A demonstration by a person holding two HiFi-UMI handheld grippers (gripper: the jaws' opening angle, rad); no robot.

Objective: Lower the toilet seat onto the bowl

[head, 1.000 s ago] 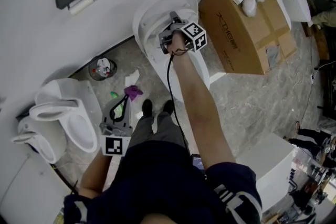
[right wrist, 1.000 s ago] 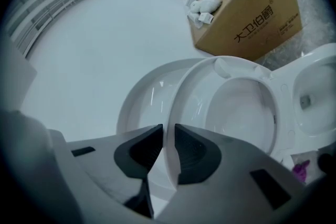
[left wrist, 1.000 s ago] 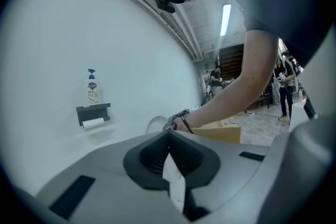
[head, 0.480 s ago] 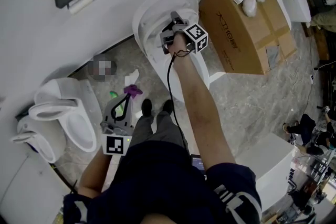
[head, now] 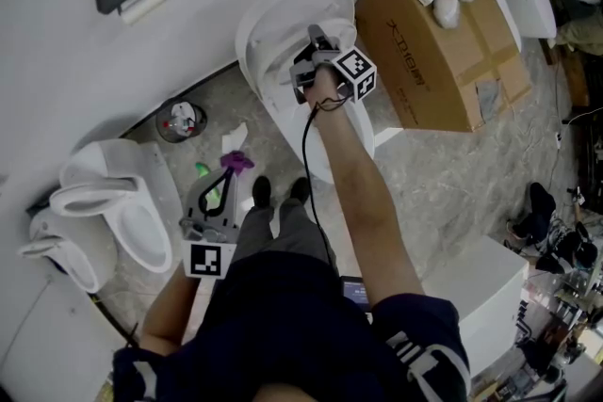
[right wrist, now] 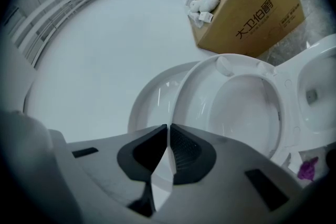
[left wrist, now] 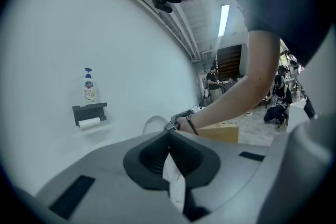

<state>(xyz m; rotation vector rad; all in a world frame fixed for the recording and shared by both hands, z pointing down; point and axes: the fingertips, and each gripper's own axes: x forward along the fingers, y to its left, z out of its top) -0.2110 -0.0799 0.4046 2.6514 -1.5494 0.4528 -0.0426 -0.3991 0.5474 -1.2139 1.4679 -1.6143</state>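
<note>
Both grippers are clenching. Right gripper, jaws just closing, is pinching the rim of the raised white plastic toilet seat, with the white ceramic bowl lying below, toward the person. Left gripper is holding nothing.

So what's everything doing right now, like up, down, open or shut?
toilet seat: up, leaning on the lid.
lid: up.
right hand-held gripper: jaws have just been closing, now shut on the seat's rim.
left hand-held gripper: shut, empty.
cardboard box: shut.

The toilet seat hides part of the lid, and the right gripper view's edge cuts off the bowl.
</note>
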